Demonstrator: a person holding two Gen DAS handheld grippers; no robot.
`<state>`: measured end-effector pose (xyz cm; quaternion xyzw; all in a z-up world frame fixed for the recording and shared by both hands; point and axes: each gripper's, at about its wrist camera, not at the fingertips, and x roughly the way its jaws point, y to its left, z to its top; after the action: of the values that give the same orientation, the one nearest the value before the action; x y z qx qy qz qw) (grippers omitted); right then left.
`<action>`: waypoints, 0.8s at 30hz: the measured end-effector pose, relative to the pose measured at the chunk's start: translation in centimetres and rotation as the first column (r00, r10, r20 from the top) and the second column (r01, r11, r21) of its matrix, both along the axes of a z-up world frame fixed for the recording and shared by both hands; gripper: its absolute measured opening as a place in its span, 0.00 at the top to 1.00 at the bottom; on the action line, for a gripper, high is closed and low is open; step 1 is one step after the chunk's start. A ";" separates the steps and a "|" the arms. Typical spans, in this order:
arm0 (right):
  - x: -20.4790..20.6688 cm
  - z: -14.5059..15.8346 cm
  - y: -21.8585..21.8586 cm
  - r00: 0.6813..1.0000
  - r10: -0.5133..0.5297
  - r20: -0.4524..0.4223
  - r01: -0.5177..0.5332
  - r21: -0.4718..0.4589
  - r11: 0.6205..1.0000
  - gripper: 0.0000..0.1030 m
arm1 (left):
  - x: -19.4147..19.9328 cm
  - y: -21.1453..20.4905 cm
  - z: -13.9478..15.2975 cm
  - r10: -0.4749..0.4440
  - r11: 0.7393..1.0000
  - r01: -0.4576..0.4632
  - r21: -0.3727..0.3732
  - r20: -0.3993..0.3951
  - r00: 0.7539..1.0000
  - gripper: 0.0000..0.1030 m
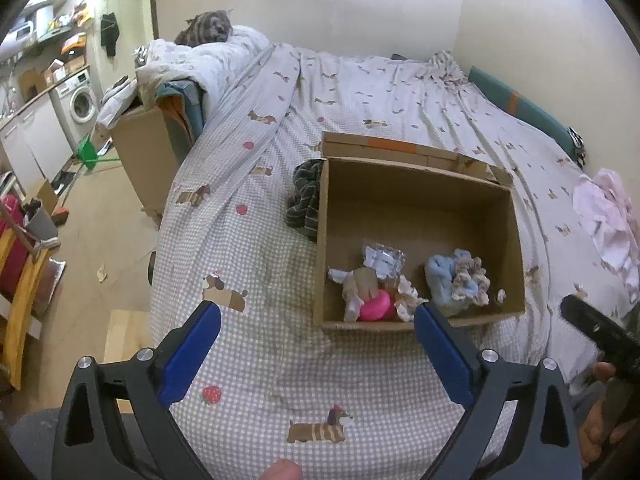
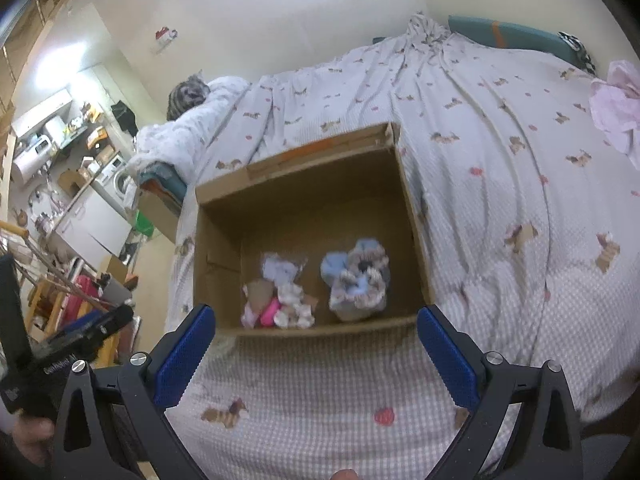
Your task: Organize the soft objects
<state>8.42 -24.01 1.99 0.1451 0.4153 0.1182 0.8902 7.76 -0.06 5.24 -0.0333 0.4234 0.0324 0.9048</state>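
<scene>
My left gripper (image 1: pixel 316 344) spread wide, my right gripper (image 2: pixel 316 344) spread too, both empty above the bed (image 1: pixel 400 92), cardboard box (image 1: pixel 420 200) ahead holding soft toys (image 1: pixel 374 292)

An open cardboard box (image 1: pixel 420 216) sits on the bed, holding a pink toy (image 1: pixel 376 307) beside small plush pieces. A blue fluffy bundle (image 1: pixel 456 280) lies at its right; a dark striped cloth (image 1: pixel 306 200) rests against the box's left wall.

Room was evenly, warmly lit; glare bleached upper wall. Fisheye bent edges, dark vignette corners. Right wrist view was slightly motion-blurred.
</scene>
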 end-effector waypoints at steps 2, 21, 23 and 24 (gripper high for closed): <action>-0.6 -0.3 0.3 1.000 0.003 -0.002 -0.003 -0.028 1.000 0.00 | -0.7 -0.3 -0.1 -0.011 1.000 0.011 0.009 0.012 1.000 0.01; -2.5 -1.8 0.6 0.993 -0.050 0.108 0.065 -0.143 0.988 0.00 | -0.4 -1.0 -3.2 -0.038 0.999 0.038 -0.006 0.011 0.999 0.01; -2.2 -2.1 0.9 0.994 -0.044 0.100 0.058 -0.143 0.988 0.00 | -0.1 -1.0 -3.4 -0.041 0.999 0.041 -0.011 0.005 0.999 0.01; -2.1 -2.2 1.1 0.994 -0.039 0.098 0.053 -0.146 0.988 0.00 | -0.1 -1.1 -3.5 -0.042 0.999 0.042 -0.008 0.004 0.999 0.01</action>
<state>6.29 -22.95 -0.16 0.0822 0.3769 0.0731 0.9197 7.68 -1.13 1.70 -0.0281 0.4222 0.0117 0.9060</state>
